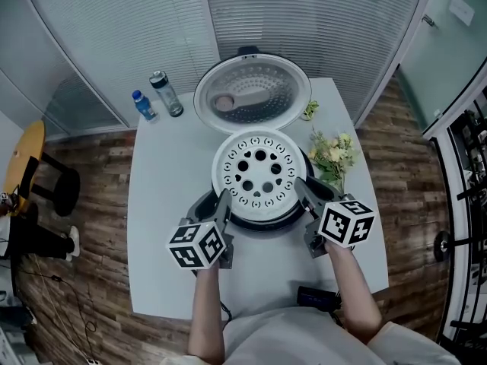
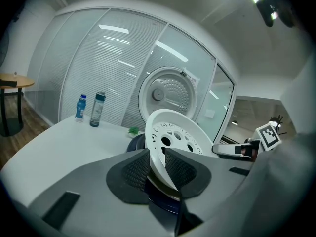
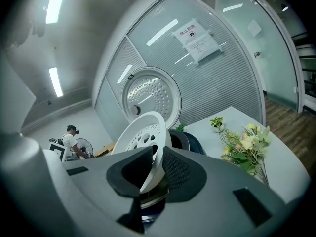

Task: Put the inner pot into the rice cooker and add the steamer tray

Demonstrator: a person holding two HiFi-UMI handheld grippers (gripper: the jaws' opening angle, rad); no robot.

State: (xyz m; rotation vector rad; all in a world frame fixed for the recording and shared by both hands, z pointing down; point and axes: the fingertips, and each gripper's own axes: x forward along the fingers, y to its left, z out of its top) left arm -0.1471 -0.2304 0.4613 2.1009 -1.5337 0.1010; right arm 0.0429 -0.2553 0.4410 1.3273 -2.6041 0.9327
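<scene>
With the pot [image 3: 154, 197] seemingly inside the cooker [image 1: 262, 223], my left gripper [image 1: 225, 200] at 8 o'clock and right gripper [image 1: 303, 188] at 4 clamp the tray [image 1: 256, 175], not yet seated.

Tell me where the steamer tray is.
Head view, centre of table: steamer tray over the rice cooker, its rim clamped by left gripper and right gripper.

Bright, even light pours down from the ceiling strips [image 3: 54, 4] and glares in streaks off the glass wall [image 2: 98, 68]. Both gripper views bulge fisheye-round with black corners and a soft, unfocused foreground. Shadows are faint.
</scene>
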